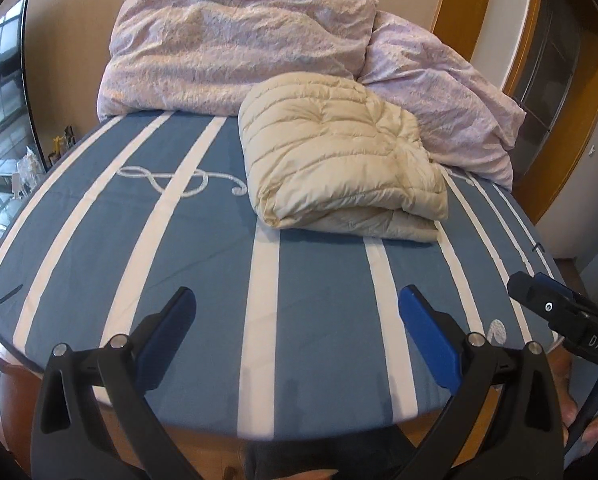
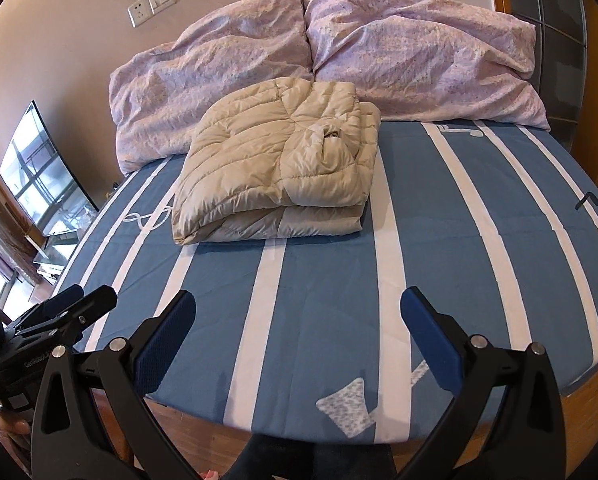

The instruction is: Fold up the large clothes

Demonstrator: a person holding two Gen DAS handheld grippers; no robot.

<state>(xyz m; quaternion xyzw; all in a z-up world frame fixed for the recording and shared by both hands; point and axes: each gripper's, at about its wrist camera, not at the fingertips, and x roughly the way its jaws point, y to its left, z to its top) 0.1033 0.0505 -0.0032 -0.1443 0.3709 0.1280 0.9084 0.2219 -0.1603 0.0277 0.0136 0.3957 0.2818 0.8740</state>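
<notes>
We hold both tools low over the near edge of the bed, and neither one touches anything. Our left gripper has its jaws spread wide and holds nothing; the same is true for our right gripper, wide apart and empty over the striped sheet.

The cream padded jacket lies in the far half of the bed, well apart from both grippers, with its back edge just beside the lilac pillows. It is already a thick bundle of several layers. In the right wrist view we see a puffy part, perhaps the hood or a sleeve, that sits on top of it and bulges up.

We judge that the fold is nearly done or complete, so the risks are mostly about spoiling it. The filling is springy and the shell looks smooth, so the top layer could slide or open again if we press on only one side. If one gripper pinches only the upper layer, lifting it would unroll the bundle. The loose bulging part could catch on a finger when we reach over. A push toward the wall would press the jacket into the pillows and crumple its back edge.
</notes>
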